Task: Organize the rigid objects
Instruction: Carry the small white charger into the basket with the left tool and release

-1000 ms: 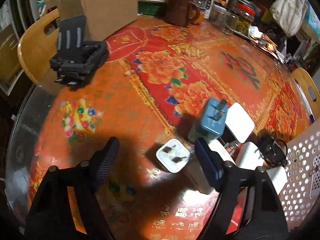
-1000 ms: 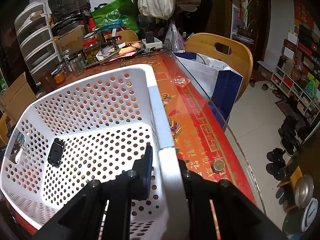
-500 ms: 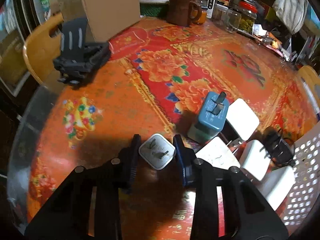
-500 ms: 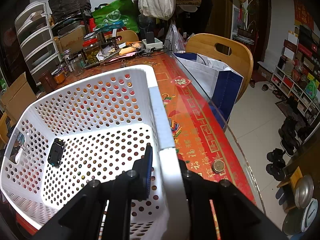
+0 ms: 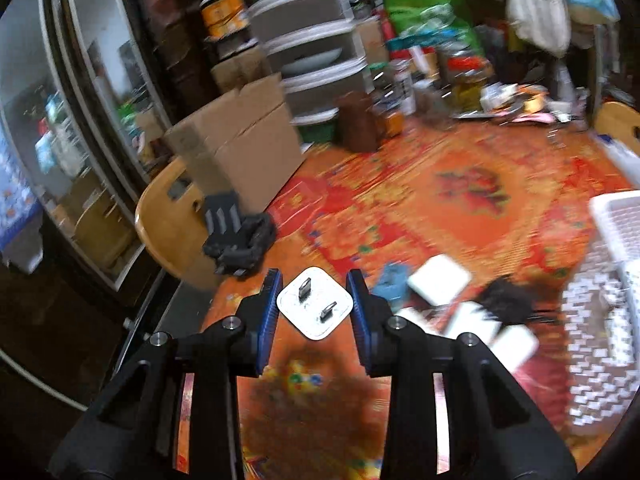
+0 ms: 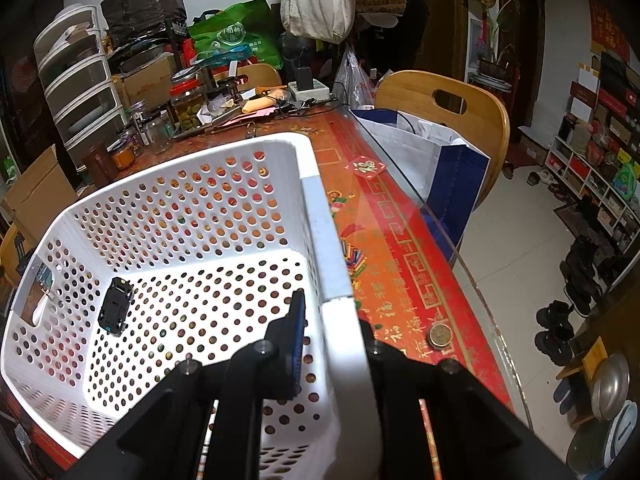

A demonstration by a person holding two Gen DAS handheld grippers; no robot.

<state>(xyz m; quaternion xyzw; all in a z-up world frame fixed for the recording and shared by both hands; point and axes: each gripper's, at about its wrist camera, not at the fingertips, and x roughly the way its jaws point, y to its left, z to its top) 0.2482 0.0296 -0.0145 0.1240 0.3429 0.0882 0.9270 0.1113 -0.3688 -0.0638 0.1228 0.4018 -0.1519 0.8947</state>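
My left gripper point(image 5: 314, 307) pinches the white square plastic 2-prong charger point(image 5: 315, 309) by its smooth sides: light, stiff, slippery.

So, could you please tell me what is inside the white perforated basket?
Inside the white perforated basket lies one small black charger, on the floor near the far wall. The right gripper, clamped on the rim, hides part of the near floor.

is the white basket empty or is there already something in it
Not empty. The white basket holds one small black object on its perforated floor near the left wall; the rest of the visible floor is bare.
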